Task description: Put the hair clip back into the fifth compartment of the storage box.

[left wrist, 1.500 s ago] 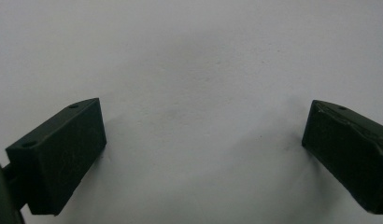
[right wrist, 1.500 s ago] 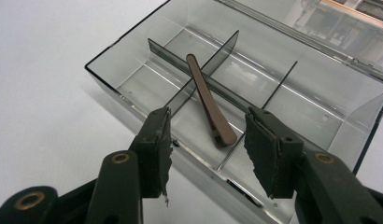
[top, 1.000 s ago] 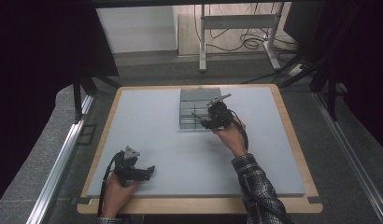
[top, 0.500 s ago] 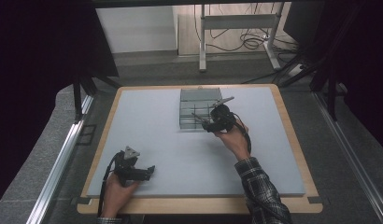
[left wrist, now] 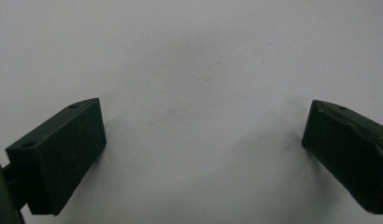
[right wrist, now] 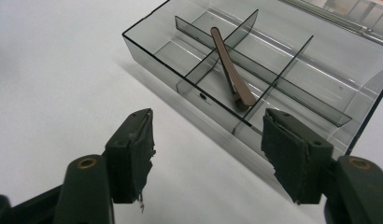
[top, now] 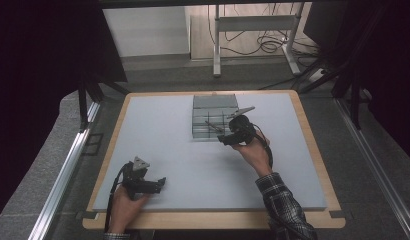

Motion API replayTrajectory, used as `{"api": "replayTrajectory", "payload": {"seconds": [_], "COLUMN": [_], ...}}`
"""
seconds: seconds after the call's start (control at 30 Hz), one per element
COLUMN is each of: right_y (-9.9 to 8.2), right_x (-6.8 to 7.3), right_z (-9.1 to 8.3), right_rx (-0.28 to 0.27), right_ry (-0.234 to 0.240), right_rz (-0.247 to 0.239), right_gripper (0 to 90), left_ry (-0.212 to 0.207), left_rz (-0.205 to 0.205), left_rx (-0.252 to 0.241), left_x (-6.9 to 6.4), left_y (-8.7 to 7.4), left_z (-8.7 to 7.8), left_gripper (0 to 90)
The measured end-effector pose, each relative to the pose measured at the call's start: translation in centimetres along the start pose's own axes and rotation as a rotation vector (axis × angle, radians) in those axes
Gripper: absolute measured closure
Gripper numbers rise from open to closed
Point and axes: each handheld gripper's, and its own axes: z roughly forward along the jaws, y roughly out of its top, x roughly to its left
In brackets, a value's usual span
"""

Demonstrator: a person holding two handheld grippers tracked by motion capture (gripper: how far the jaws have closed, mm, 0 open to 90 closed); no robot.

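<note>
The brown hair clip lies in the smoky clear compartment box, aslant, its long body propped across the dividers where they cross rather than flat on one floor; its thicker end sits low by the near wall. That resting place reads as a drop just made, the clip being longer than any one cell, so it bridges the partitions. In the high view the box stands toward the far middle of the grey desk, lid folded back behind it, and the clip shows as a thin dark sliver inside.

The right gripper hangs just short of the box's near wall, pointed at the clip. Its jaws have just been opening and now stand roughly half apart, with nothing between them but bare desk and the box edge; the pads touch nothing. From above, the right gripper sits at the box's near right corner, the hand behind it.

The left gripper rests well away near the front edge of the desk, likely parked out of the way. Its jaws are spread wide over plain grey surface, holding nothing. The high view shows it in the left hand.
</note>
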Motion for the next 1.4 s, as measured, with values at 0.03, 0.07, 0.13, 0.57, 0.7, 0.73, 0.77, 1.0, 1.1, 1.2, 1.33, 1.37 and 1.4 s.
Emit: {"api": "replayTrajectory", "payload": {"seconds": [0.03,0.07,0.13,0.57,0.7,0.73,0.77,1.0,1.1,1.2,1.33,1.37,1.4], "right_y": [-0.1,-0.1,-0.3,-1.3,-1.5,-1.6,-1.7,-2.2,-2.4,-2.6,-2.8,-2.9,-3.0], "right_x": [0.0,0.0,0.1,0.3,0.2,0.2,0.2,0.3,0.4,0.4,0.4,0.4,0.4], "right_z": [-0.1,-0.1,-0.2,-0.5,-0.7,-0.7,-0.7,-1.1,-1.3,-1.6,-2.1,-2.2,-2.4], "right_rx": [0.000,-0.002,-0.005,0.012,0.004,0.002,0.000,-0.008,-0.009,-0.016,-0.023,-0.026,-0.023], "right_ry": [0.003,0.003,0.006,0.011,0.016,0.009,0.008,0.009,0.009,0.011,0.009,0.013,0.009], "right_rz": [-0.001,-0.004,-0.004,-0.002,0.018,0.014,0.016,0.012,0.006,0.007,0.007,0.006,0.007], "right_gripper": [32.6,31.7,30.3,20.9,17.5,16.7,16.2,12.2,11.1,10.4,9.7,9.4,9.1], "left_ry": [0.000,0.000,0.000,0.000,0.000,0.000,0.000,0.000,0.000,0.000,0.000,0.000,0.000], "left_rz": [0.001,0.000,0.000,-0.001,0.000,0.000,0.000,0.000,0.000,0.000,0.000,0.000,0.000], "left_rx": [0.001,0.000,0.000,0.000,0.000,0.000,0.000,0.001,0.000,0.000,0.000,0.000,0.000], "left_x": [0.0,0.0,0.0,0.0,0.0,0.0,0.0,0.0,0.0,0.0,0.0,0.0,0.0], "left_y": [0.0,0.0,0.0,0.0,0.0,0.0,0.0,0.0,0.0,0.0,0.0,0.0,0.0], "left_z": [0.0,0.0,0.0,0.0,0.0,0.0,0.0,0.0,0.0,0.0,0.0,0.0,0.0], "left_gripper": [0.0,0.1,0.1,0.0,0.0,0.1,0.0,0.1,0.1,0.0,0.1,0.1,0.0]}}
